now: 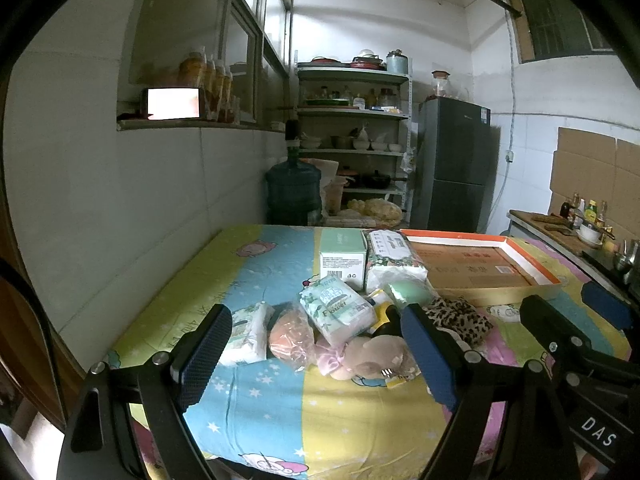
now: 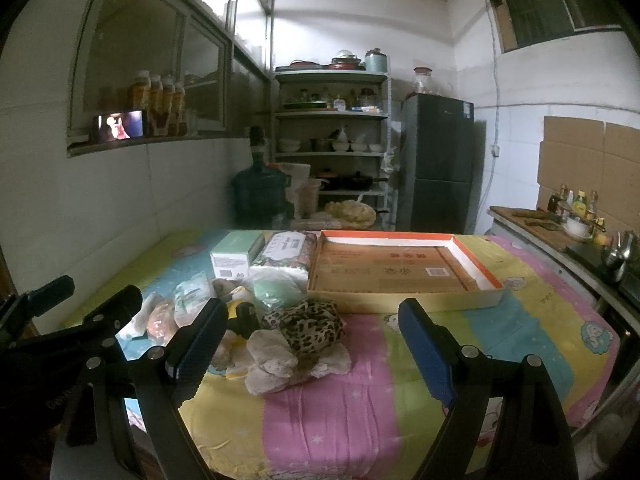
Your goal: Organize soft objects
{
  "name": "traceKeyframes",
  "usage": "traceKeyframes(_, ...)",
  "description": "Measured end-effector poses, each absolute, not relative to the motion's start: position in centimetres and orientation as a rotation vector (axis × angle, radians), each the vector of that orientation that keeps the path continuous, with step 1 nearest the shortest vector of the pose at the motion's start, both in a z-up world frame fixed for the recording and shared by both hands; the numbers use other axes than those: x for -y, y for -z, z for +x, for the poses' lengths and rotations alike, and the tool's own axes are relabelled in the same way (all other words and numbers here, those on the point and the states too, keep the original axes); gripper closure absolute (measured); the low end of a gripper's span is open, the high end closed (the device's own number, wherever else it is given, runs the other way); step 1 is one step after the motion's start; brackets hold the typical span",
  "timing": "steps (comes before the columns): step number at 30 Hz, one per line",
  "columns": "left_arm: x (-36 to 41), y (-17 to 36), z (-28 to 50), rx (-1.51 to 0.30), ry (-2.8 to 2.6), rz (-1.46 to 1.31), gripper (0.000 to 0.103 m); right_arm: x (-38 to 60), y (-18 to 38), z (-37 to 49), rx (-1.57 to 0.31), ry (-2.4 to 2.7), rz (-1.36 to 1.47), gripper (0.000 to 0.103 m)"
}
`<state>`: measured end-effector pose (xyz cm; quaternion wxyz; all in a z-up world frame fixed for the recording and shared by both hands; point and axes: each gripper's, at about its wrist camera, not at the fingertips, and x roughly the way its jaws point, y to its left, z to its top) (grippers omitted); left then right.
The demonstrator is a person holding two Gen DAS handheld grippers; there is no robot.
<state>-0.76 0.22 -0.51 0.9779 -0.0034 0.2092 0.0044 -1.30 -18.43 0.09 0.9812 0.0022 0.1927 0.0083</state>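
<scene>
Both jaws spread, nothing held: left gripper (image 1: 316, 344) faces the crinkly tissue packs (image 1: 338, 310), right gripper (image 2: 312, 344) the limp leopard-print cloth (image 2: 308, 326) beside the tray (image 2: 404, 300); light, squashy, pinch mid-bulk.

Dim greenish indoor light, overexposed phone screen (image 1: 173, 103), heavy fisheye bending, dark vignetted corners.

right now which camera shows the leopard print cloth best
The right wrist view: the leopard print cloth lies whole, between the open right tool's fingers. In the left wrist view, the left tool's finger hides part of the cloth.
</scene>
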Motion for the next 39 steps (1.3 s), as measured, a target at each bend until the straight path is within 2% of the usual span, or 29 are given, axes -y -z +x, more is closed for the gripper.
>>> traceKeyframes(39,-0.32,0.73,-0.91,-0.422,-0.019,-0.015,0.016,18.05,-0.04,-1.33,-0.392,-0.018,0.007,0.015)
